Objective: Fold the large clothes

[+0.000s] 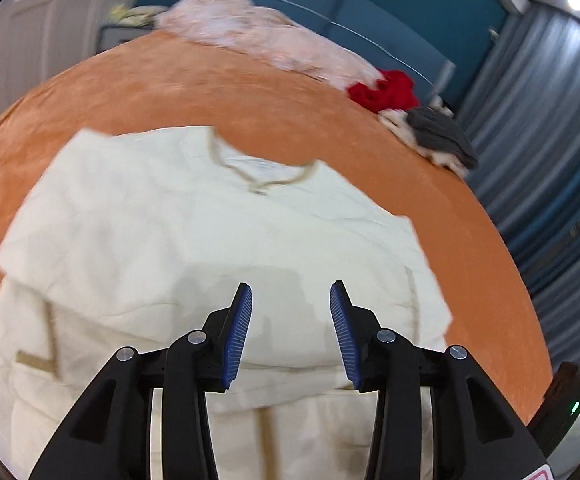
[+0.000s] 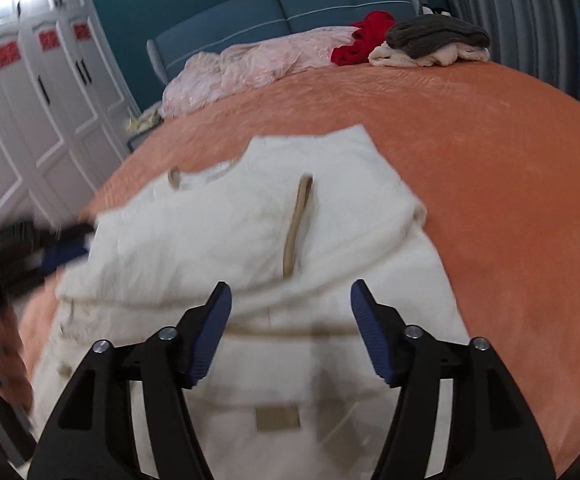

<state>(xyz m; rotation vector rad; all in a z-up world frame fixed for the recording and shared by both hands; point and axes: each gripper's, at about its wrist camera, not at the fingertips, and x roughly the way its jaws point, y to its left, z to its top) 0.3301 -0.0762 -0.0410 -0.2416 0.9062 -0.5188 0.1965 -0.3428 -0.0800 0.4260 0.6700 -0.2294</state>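
Observation:
A large cream garment (image 1: 162, 240) with tan trim lies on the orange bedspread (image 1: 210, 92), its sides folded in over the body and the collar at the far end. My left gripper (image 1: 291, 292) hovers above its near half, jaws open with nothing between the blue pads. In the right wrist view the same garment (image 2: 250, 216) shows a tan-edged sleeve cuff laid across the middle. My right gripper (image 2: 291, 292) stands open above the garment, empty. The left gripper (image 2: 62, 252) appears blurred at the garment's left edge, a hand behind it.
At the head of the bed lie a pink quilt (image 2: 250, 64), a red garment (image 2: 366, 36) and a grey and cream stack (image 2: 434, 44). A blue headboard (image 2: 290, 4) stands behind. White wardrobe doors (image 2: 42, 100) are to the left, grey curtains (image 1: 550, 160) to the right.

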